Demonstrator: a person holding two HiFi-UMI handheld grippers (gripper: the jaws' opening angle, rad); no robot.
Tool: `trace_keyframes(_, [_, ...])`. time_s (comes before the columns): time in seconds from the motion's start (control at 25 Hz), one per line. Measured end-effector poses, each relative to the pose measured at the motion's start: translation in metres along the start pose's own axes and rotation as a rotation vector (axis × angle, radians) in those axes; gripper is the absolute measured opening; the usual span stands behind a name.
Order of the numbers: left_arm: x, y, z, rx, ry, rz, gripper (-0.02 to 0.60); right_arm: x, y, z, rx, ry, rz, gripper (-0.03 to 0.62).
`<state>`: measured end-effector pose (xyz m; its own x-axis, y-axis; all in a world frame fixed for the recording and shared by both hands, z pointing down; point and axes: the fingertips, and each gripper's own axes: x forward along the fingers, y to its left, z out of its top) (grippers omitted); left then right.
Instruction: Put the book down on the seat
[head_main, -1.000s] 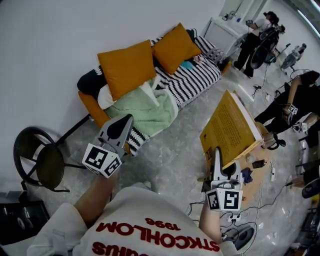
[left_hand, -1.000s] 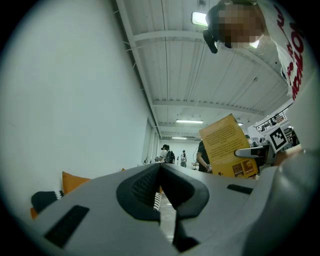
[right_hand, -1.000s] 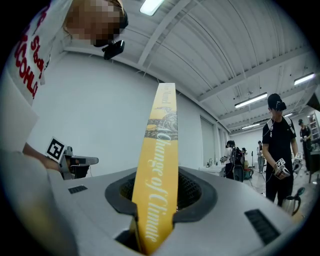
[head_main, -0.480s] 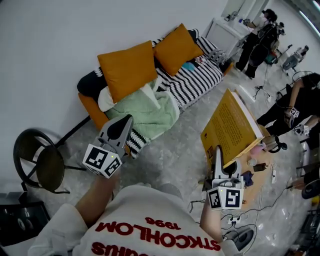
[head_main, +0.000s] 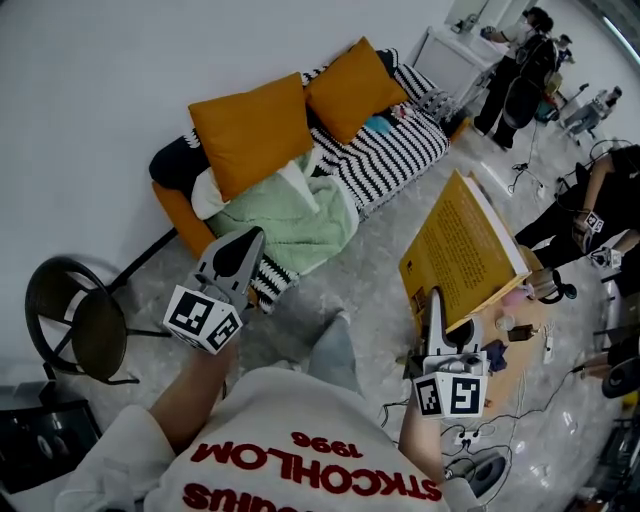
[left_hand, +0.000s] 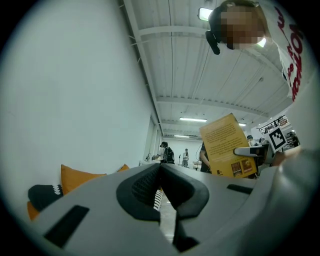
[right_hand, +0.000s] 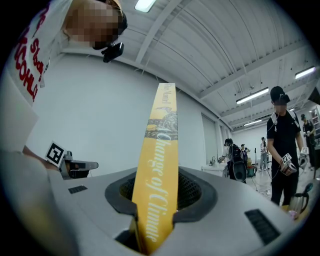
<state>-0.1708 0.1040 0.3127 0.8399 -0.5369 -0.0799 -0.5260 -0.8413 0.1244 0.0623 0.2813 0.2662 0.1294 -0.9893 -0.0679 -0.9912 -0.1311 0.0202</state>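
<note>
A large yellow book (head_main: 462, 248) stands on edge, tilted, with my right gripper (head_main: 436, 303) shut on its lower edge. In the right gripper view its spine (right_hand: 161, 150) runs up between the jaws of the right gripper (right_hand: 159, 197). My left gripper (head_main: 238, 254) is shut with nothing in it, held level above the floor just short of the sofa's near end. In the left gripper view, the left gripper (left_hand: 160, 172) has its pads together, and the book (left_hand: 225, 145) shows to the right. The sofa (head_main: 395, 158) has a black-and-white striped seat, further ahead.
Two orange cushions (head_main: 250, 132) and a green blanket (head_main: 290, 220) lie on the sofa. A black round chair (head_main: 78, 322) stands at the left. A low wooden table (head_main: 520, 330) with small items and cables is at the right. People stand at the far right.
The sofa has drifted slightly up and left in the view. A pale trouser leg has come into sight between the two grippers. Both grips are unchanged.
</note>
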Motion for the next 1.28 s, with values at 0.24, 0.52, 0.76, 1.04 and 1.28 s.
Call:
trace_keyframes(0.24, [0.029,0.004,-0.005,0.001,0.001,0.008,0.015,0.024,-0.02,0.001,-0.008,-0.036,0.019,0.16])
trace_keyframes(0.52, [0.077,0.019,-0.001,0.015,-0.01,0.046,0.015,0.077,-0.053,-0.001,-0.004,-0.03,0.061,0.16])
trace_keyframes(0.76, [0.122,0.033,-0.002,0.018,-0.008,0.088,0.015,0.129,-0.084,-0.002,-0.001,-0.031,0.107,0.16])
trace_keyframes(1.04, [0.163,0.042,-0.006,0.028,-0.007,0.145,0.015,0.179,-0.121,-0.005,0.033,-0.036,0.161,0.16])
trace_keyframes(1.28, [0.195,0.052,-0.009,0.032,-0.013,0.199,0.015,0.215,-0.151,-0.012,0.067,-0.03,0.204,0.16])
